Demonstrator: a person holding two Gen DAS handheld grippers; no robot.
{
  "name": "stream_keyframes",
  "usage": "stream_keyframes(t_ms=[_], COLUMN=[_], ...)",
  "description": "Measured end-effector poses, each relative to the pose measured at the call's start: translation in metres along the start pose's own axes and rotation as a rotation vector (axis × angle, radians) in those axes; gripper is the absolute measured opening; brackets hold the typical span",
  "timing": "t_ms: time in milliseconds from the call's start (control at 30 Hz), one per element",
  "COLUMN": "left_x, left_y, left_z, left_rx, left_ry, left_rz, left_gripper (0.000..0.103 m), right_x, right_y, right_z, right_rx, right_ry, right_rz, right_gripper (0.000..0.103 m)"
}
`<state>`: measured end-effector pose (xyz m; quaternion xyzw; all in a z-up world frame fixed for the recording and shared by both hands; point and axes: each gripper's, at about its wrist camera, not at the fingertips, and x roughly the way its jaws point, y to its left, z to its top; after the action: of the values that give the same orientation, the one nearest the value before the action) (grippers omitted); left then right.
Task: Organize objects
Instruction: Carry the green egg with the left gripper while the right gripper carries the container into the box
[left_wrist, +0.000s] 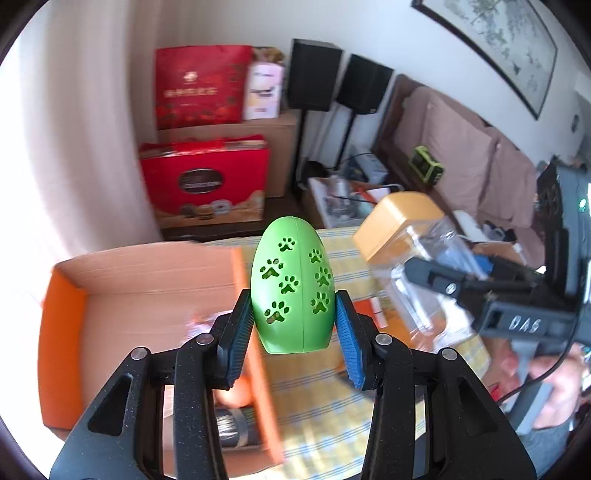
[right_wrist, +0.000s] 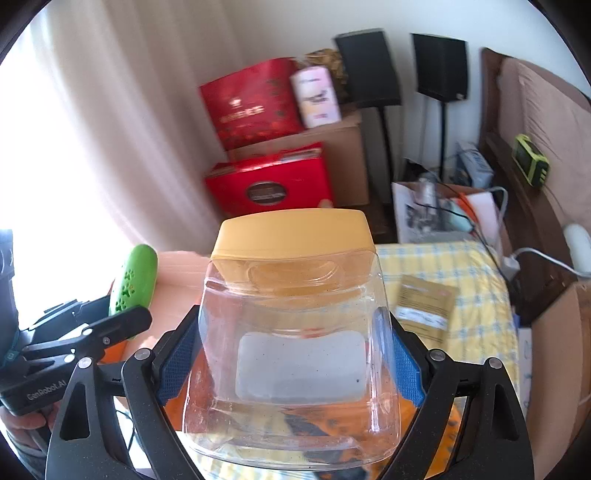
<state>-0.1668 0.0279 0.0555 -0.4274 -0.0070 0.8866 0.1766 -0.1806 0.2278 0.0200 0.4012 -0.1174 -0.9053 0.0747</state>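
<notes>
Green egg-shaped toy (left_wrist: 293, 284) with paw cutouts sits upright at centre frame in my left gripper (left_wrist: 295, 328), blue pads (left_wrist: 236, 332) pinching its lower sides, held over the yellow checked cloth (left_wrist: 332, 406) with the orange cardboard box (left_wrist: 147, 295) at lower left. My right gripper (right_wrist: 295, 354) has its fingers spread wide and clamped on a clear plastic jar (right_wrist: 295, 350) with a yellow lid (right_wrist: 291, 236), pads (right_wrist: 177, 362) on both side walls, filling centre frame. A tan pouch (right_wrist: 424, 302) lies on the cloth at right.

Contents of the orange box (left_wrist: 147, 280) are blurred — the green egg (left_wrist: 292, 284) hides part; gift-box (left_wrist: 203, 181) lettering unreadable.
</notes>
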Motion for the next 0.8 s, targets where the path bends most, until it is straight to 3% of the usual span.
stream_keyframes(t_ms=[433, 800], left_x=[-0.009, 0.015], left_y=[0.097, 0.167], left_z=[-0.039, -0.079], left_rx=[-0.093, -0.202], left_ry=[0.036, 0.12], left_rz=[0.176, 0.223], left_gripper=[0.041, 0.041], right_x=[0.048, 0.12], right_y=[0.091, 0.164], right_z=[0.008, 0.012], right_rx=[-0.076, -0.064], right_ry=[0.067, 0.165], right_rz=[0.092, 0.144], right_gripper=[0.091, 0.091])
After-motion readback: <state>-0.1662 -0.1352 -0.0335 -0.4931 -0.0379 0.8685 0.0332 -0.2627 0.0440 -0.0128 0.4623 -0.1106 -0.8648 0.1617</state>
